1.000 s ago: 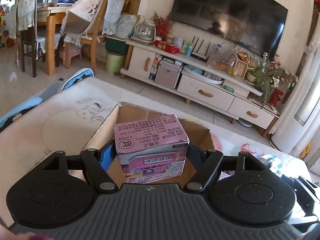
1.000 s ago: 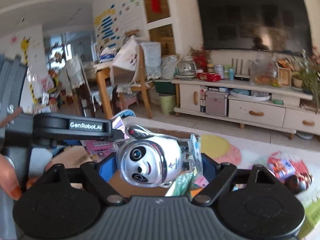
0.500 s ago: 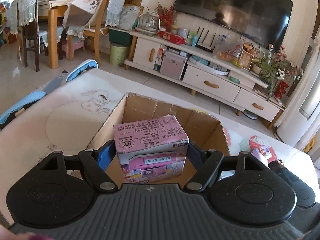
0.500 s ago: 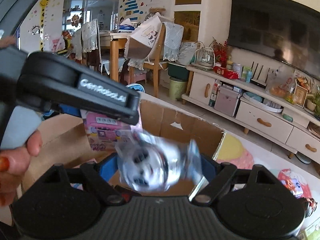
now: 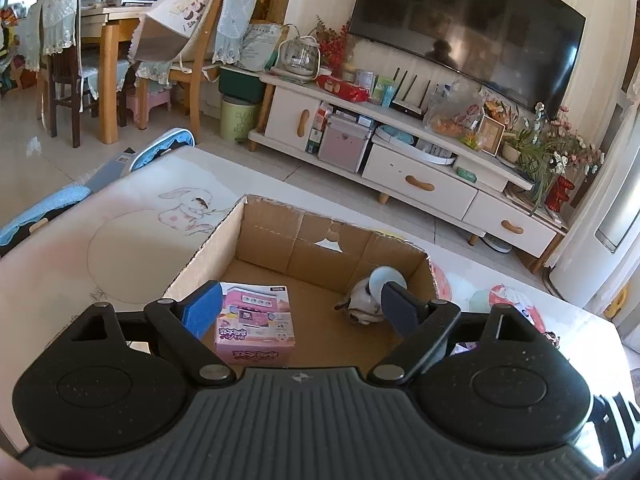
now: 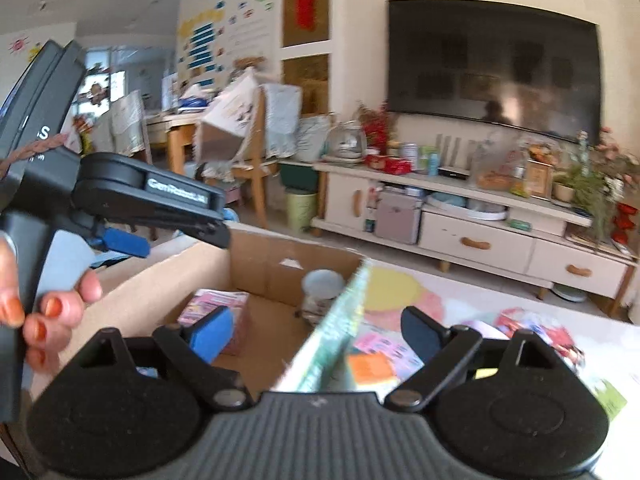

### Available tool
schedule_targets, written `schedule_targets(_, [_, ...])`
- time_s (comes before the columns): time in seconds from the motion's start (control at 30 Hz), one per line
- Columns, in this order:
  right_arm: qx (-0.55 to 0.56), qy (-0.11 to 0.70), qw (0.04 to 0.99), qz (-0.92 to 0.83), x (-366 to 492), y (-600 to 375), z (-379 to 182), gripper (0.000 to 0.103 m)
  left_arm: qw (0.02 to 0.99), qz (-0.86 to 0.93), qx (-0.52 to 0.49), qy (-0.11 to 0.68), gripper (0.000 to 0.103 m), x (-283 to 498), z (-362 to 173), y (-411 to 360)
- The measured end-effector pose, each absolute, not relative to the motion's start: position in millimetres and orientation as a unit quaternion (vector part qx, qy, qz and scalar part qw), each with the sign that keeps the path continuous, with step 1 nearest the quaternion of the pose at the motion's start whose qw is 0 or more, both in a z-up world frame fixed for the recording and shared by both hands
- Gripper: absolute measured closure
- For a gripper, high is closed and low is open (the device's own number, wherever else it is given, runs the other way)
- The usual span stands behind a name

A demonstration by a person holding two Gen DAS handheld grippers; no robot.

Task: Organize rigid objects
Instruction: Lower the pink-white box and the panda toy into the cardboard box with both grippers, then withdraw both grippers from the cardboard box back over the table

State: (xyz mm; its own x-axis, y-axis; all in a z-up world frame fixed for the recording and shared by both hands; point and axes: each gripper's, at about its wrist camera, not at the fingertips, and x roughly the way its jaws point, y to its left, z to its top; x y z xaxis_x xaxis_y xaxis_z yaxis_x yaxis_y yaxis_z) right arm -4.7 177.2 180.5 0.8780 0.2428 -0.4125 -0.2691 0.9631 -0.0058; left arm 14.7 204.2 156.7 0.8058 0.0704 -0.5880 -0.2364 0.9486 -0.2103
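An open cardboard box (image 5: pixel 208 248) stands on the table. On its floor lie a pink toy carton (image 5: pixel 256 326) at the near left and a silver panda figure (image 5: pixel 364 300) at the right. My left gripper (image 5: pixel 298 312) hovers above the carton, jaws opening, its pads clear of it. In the right wrist view my right gripper (image 6: pixel 316 336) is also opening and holds nothing; the box's green-printed right wall (image 6: pixel 336 328) shows between its fingers. The carton (image 6: pixel 218 306) and the panda figure (image 6: pixel 320 292) lie beyond. A hand (image 6: pixel 40 312) holds the left gripper (image 6: pixel 176 236) at the left.
A play mat with a rabbit drawing (image 5: pixel 188 208) covers the table. Colourful toys and cards (image 6: pixel 520 332) lie to the right of the box. Beyond the table are a TV cabinet (image 5: pixel 420 176), a dining table and chairs (image 5: pixel 120 60).
The left gripper let go of the pink carton, which now lies on the box floor. The right gripper released the panda figure into the box and drew back to the right wall.
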Motion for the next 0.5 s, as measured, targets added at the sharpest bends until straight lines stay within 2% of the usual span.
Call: schedule_targets(0.5, [0.000,0.197,0.978,0.068,-40,135,165,0.012,0.947,0.055,-0.106,0.300,0.000,14,154,197])
